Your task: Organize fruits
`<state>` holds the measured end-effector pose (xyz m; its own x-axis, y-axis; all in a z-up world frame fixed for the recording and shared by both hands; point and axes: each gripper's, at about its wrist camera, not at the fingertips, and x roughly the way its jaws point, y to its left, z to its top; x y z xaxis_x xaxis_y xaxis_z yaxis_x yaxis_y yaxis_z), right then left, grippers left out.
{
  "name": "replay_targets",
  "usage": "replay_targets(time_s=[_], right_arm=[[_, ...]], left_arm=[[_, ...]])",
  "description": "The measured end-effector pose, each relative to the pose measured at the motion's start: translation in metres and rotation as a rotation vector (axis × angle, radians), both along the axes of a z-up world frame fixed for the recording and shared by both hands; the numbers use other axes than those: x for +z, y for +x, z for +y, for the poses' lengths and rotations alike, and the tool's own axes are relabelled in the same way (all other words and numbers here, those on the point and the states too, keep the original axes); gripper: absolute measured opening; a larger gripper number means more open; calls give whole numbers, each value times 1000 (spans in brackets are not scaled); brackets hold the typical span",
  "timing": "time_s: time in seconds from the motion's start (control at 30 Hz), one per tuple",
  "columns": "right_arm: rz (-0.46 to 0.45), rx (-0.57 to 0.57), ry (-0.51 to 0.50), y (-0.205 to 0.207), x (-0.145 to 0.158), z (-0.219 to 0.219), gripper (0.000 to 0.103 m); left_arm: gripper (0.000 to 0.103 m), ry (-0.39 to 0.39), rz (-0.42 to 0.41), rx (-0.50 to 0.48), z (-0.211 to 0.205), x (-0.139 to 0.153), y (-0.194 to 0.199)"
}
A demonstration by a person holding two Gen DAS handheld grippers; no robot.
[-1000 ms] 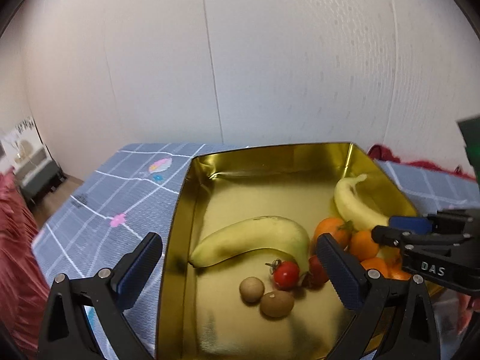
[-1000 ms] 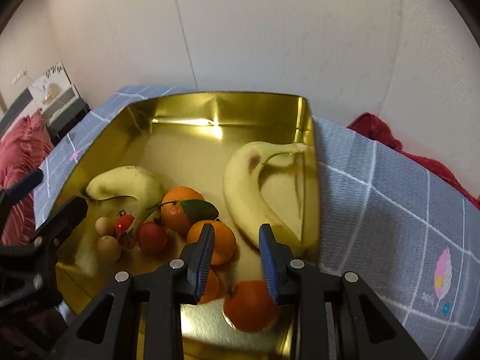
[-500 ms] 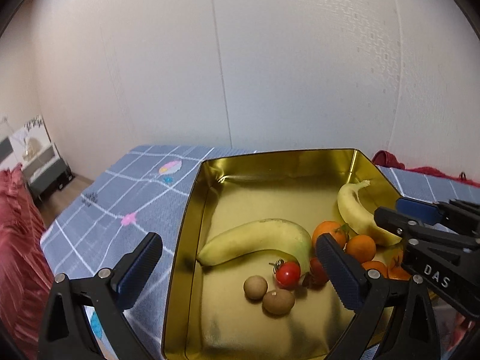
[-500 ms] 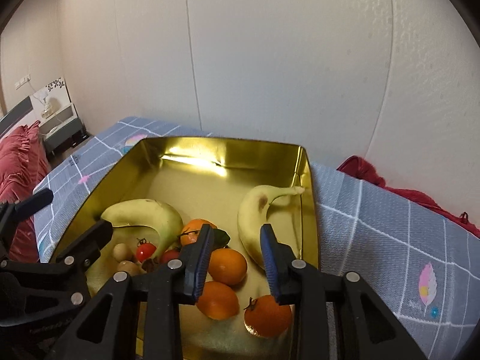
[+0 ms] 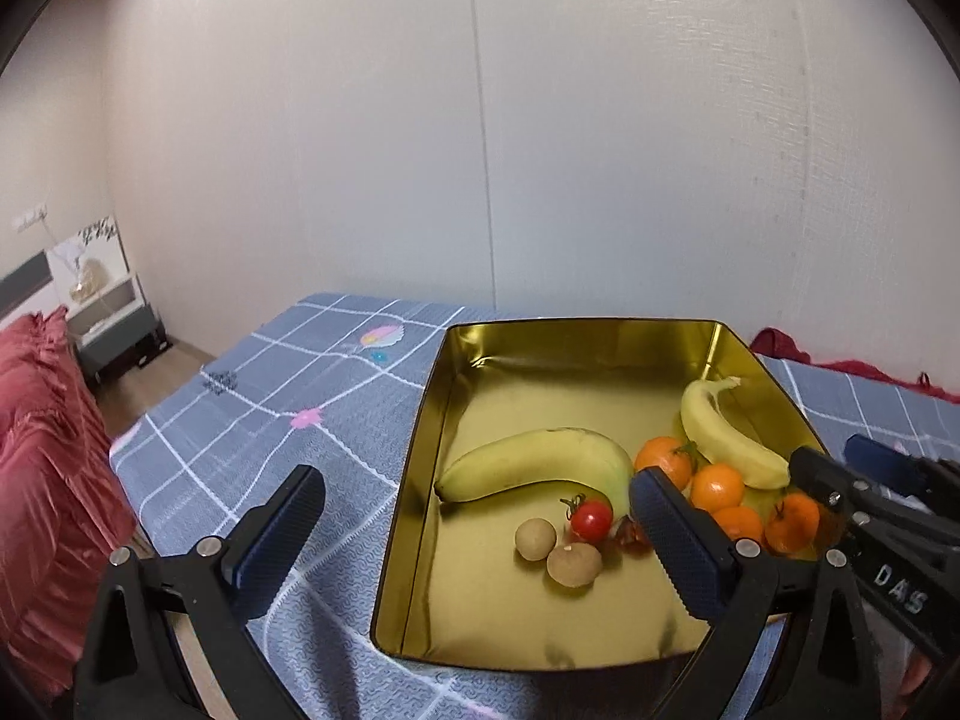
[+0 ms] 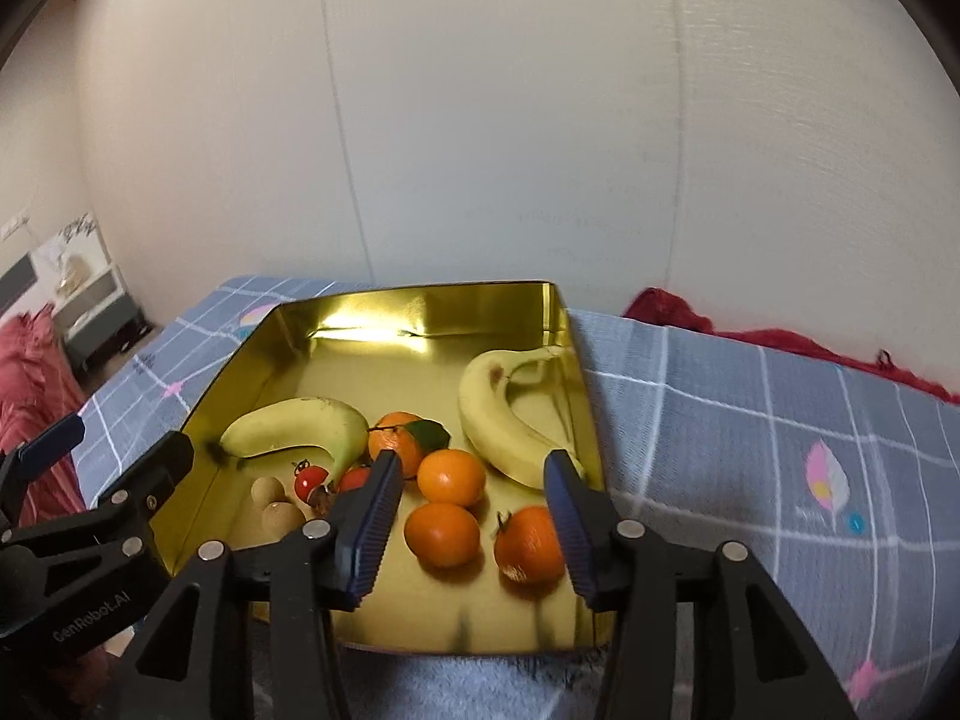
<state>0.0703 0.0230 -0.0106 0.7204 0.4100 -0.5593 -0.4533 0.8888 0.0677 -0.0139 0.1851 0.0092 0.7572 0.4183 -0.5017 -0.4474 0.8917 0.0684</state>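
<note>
A gold metal tray (image 5: 414, 480) (image 6: 576, 372) sits on a grey checked cloth. It holds two bananas (image 5: 534, 462) (image 6: 498, 414), several oranges (image 6: 444, 534) (image 5: 717, 486), cherry tomatoes (image 5: 591, 519) (image 6: 309, 480) and two small brown round fruits (image 5: 536, 538) (image 6: 267, 489). My left gripper (image 5: 474, 531) hangs open above the tray's near left corner, holding nothing. The right gripper (image 6: 474, 516) is open over the tray's near edge, with two oranges showing between its fingers but below them. Each gripper shows at the edge of the other's view.
The cloth (image 6: 750, 450) covers a bed-like surface against a white wall. A red fabric (image 6: 672, 312) lies at the back right by the wall. A red cushioned piece (image 5: 42, 450) and a small cabinet (image 5: 108, 318) stand to the left.
Both grippers have risen and pulled back from the tray, so the fruit looks smaller and lower. The right gripper's fingers have spread wider apart. The fruit has not moved.
</note>
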Motion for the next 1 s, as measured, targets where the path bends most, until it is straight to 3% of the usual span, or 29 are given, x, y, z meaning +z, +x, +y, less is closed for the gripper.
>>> replay_targets(time_s=[0.17, 0.5, 1.0], right_arm=[[-37, -23, 7, -10, 3, -6, 53], [-38, 2, -5, -10, 0, 2, 54], [-25, 5, -6, -7, -2, 2, 54]], left_arm=[[103, 35, -20, -1, -4, 1, -6], [103, -3, 6, 0, 0, -4, 3], [103, 2, 6, -1, -3, -5, 4]])
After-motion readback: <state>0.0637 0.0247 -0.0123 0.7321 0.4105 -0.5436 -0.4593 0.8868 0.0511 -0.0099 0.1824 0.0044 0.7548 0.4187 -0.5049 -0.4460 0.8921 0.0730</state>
